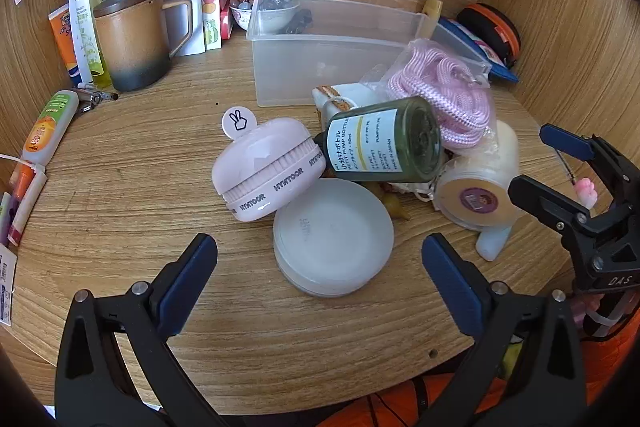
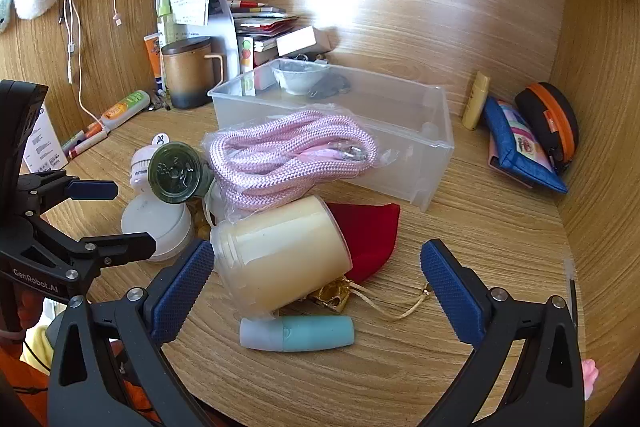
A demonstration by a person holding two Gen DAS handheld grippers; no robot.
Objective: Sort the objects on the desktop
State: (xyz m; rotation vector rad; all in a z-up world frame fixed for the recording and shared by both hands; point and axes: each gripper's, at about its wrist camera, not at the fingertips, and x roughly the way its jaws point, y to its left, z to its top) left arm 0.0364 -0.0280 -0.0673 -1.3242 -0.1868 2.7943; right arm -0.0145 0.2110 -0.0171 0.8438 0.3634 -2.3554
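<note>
A pile of small objects lies before a clear plastic bin. It holds a pink HYNTOOR brush, a white round jar, a green pump bottle, a bagged pink rope, a cream jar, a red pouch and a teal tube. My left gripper is open, just short of the white jar. My right gripper is open around the cream jar's near end, also seen in the left wrist view.
A brown mug, a spray bottle, tubes and papers stand at the back left. A blue wallet, an orange-trimmed case and a yellow tube lie at the right wall. Wooden walls enclose the desk.
</note>
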